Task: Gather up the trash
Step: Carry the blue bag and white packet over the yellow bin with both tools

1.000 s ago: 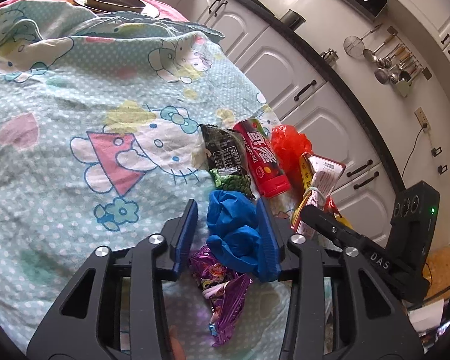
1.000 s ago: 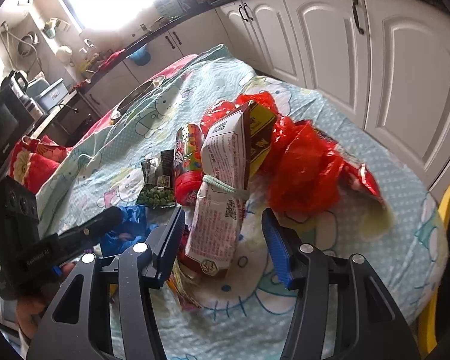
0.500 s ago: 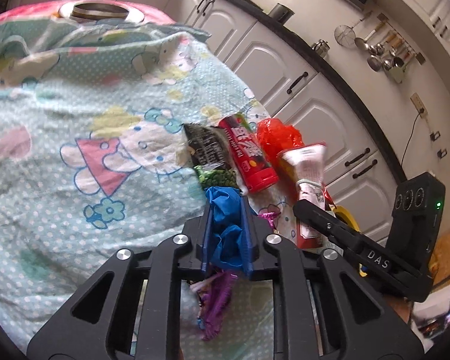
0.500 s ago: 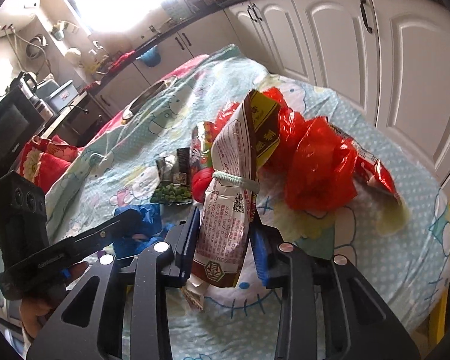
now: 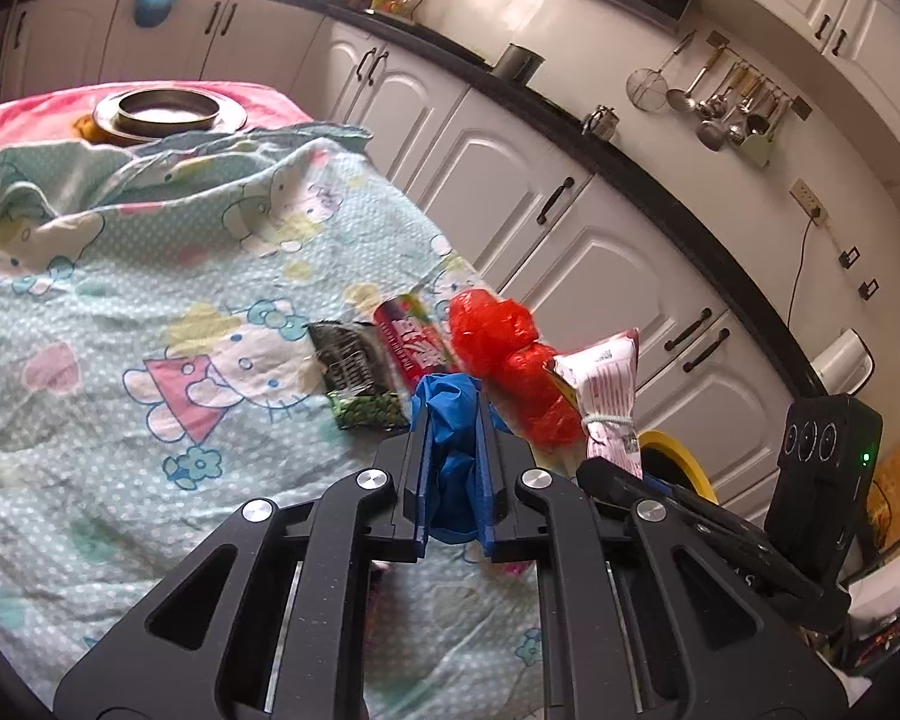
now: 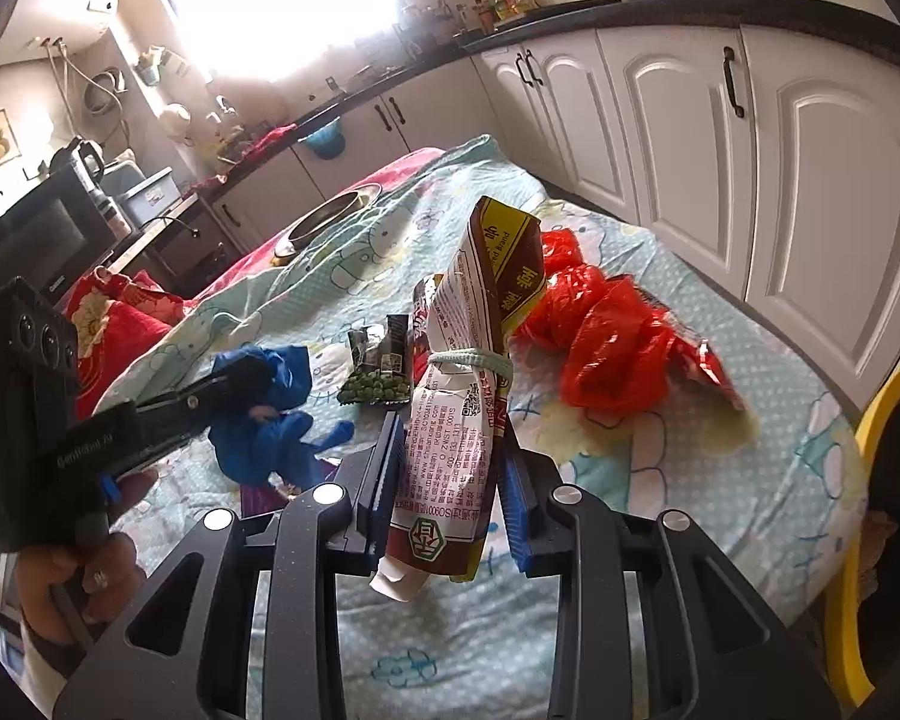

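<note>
Above the cartoon-print cloth [image 5: 150, 312], my left gripper [image 5: 455, 420] pinches a blue glove [image 5: 450, 414] and my right gripper [image 6: 450, 456] clamps a tied snack bag [image 6: 474, 360]. Ahead lie a pea packet [image 6: 375, 387] and red plastic bag [image 6: 606, 354]; the near cloth is bare, its right edge beside white cabinets [image 6: 750, 150].

yellow bin [image 6: 870, 414] cut off by frame edge, purple wrapper [image 6: 258, 489] mostly hidden under blue glove [image 6: 270, 414]

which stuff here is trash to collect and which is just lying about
Trash to collect:
- blue glove
- tied snack bag
- red plastic bag
- green pea packet
- red tube

Lying about:
- metal bowl
- cartoon cloth
- utensils
</note>
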Action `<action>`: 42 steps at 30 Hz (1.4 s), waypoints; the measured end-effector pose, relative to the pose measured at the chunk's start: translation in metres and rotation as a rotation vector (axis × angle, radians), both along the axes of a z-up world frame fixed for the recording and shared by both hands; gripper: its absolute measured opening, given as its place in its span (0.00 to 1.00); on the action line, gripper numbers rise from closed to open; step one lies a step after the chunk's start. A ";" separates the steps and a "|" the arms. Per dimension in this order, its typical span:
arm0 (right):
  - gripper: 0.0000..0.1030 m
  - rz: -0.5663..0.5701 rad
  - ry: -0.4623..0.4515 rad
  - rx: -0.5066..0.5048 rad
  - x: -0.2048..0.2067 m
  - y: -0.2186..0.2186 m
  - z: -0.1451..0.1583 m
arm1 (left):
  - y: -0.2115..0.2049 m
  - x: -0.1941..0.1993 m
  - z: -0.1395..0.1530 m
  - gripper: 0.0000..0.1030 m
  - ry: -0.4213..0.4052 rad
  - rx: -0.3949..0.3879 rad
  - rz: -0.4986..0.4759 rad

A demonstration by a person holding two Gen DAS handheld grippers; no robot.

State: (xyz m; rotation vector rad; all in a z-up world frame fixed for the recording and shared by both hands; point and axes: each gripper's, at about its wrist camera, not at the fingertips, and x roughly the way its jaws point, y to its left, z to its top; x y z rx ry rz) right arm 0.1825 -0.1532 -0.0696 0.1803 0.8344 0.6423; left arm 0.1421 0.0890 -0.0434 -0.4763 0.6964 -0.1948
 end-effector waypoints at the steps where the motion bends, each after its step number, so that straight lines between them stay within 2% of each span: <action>1: 0.28 -0.002 -0.003 0.000 -0.001 -0.001 0.002 | -0.002 -0.001 0.002 0.06 -0.004 0.001 -0.002; 23: 0.28 -0.058 -0.072 -0.018 -0.024 -0.069 0.026 | -0.066 -0.010 0.028 0.06 -0.075 0.057 -0.097; 42: 0.28 -0.196 -0.108 -0.026 -0.039 -0.139 0.037 | -0.129 -0.010 0.030 0.06 -0.091 0.096 -0.210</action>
